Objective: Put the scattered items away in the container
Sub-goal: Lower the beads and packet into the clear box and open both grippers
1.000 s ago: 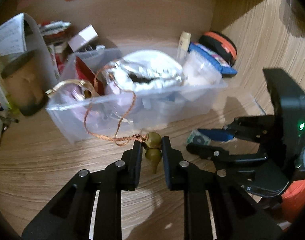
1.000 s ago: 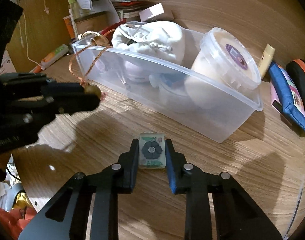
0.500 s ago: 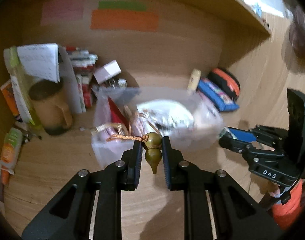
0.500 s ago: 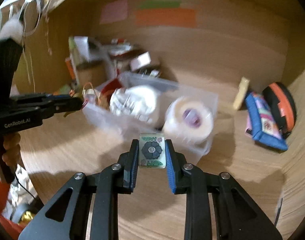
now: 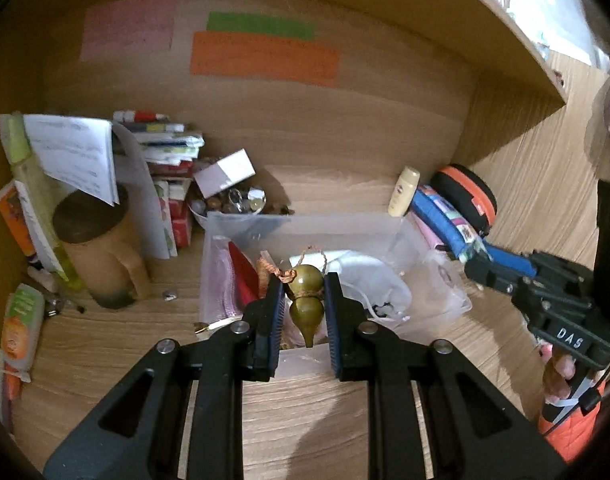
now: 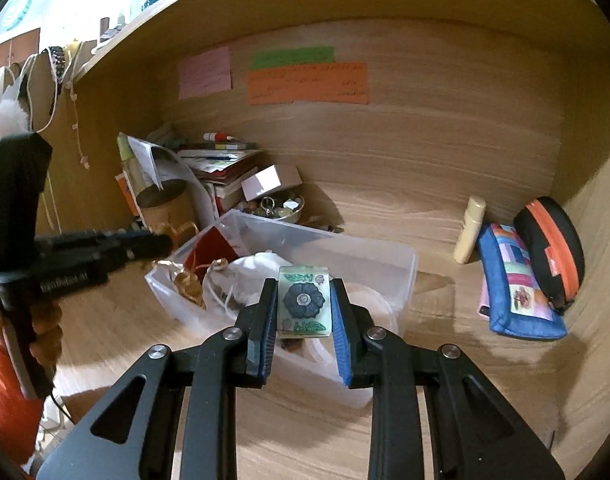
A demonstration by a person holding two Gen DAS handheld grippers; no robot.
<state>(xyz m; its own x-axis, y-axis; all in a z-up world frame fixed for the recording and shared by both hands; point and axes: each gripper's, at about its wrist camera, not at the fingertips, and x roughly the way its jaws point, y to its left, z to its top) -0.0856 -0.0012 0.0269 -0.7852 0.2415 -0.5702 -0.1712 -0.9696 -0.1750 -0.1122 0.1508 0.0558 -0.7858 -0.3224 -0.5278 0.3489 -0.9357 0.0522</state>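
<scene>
Wooden worktop (image 5: 105, 360) carries a clear plastic bin (image 5: 305, 224). Left tool (image 5: 304, 308) clamps a green gourd charm (image 5: 305, 300); right tool (image 6: 303, 308) clamps a flower-printed tile (image 6: 304, 300).

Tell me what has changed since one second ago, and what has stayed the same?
Both tongs rose from desk level toward the clear plastic bin. The left tongs lifted the green gourd charm, and its orange cord now trails into the bin. The right tongs lifted the flower-patterned tile off the desk. Both grips stayed shut on their items; the bin and the clutter behind it did not move.
</scene>
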